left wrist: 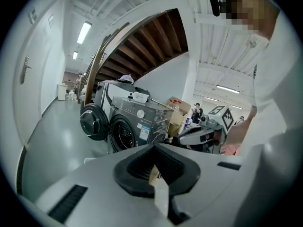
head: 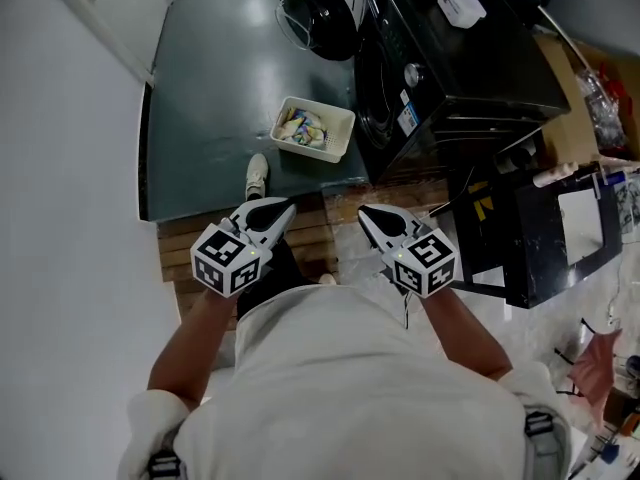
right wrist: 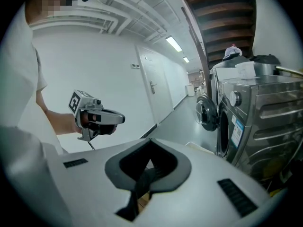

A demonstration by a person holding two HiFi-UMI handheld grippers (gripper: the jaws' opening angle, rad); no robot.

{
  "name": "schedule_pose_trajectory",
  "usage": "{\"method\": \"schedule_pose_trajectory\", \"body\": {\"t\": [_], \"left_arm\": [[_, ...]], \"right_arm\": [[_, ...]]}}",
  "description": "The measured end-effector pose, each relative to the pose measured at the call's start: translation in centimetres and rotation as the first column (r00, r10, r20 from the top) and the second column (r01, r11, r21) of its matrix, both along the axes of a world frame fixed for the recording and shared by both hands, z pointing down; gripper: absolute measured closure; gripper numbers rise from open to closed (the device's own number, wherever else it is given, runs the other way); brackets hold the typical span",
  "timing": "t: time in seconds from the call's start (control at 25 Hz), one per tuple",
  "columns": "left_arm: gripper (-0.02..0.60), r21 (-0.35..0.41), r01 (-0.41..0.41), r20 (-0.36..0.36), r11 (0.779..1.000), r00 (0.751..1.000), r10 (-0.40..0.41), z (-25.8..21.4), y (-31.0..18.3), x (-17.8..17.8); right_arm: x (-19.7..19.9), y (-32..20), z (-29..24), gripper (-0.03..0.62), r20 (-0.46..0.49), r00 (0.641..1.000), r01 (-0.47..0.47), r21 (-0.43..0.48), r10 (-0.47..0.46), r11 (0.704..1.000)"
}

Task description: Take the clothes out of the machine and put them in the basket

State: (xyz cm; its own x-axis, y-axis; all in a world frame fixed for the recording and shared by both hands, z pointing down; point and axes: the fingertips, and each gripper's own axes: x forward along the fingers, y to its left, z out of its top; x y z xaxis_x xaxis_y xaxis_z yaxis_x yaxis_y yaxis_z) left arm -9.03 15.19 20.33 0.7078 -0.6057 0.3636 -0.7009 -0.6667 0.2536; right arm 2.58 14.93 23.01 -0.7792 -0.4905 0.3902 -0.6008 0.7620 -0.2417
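Near your body, both the left gripper point(head: 286, 207) and right gripper point(head: 363, 212) have fingers shut on nothing, so entering the far machine point(head: 470, 58) unopened could push its contents deeper.

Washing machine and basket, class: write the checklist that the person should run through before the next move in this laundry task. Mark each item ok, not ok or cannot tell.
1. Door of the washing machine swung open: ok.
2. Basket on the floor in front of the machine, within sight: ok.
3. Clothes lying in the basket: ok.
4. Drum emptied: cannot tell; its opening looks dark in every view.
5. Left gripper empty: ok, nothing between its jaws, which are shut.
6. Right gripper ready to grab: not ok; it is empty, but its jaws are shut and both grippers are held close to the body, away from the machine.
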Motion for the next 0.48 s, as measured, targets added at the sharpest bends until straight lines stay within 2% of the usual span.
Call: {"method": "schedule_pose_trajectory", "body": {"t": [0.16,0.48], "left_arm": [[0.584,-0.013,0.019,-0.031,1.0,0.999,-0.019,-0.1,1.9,0.3],[0.584,-0.027,0.005,-0.023,1.0,1.0,-0.006,0.5,4.2,1.6]], "right_arm": [[-0.2,0.7,-0.7,0.589,0.013,1.0,0.018,0.01,-0.018,1.0],[-0.4,2.5,-1.5,0.589,0.011,0.999,0.045,0.043,-0.046,0.998]]}}
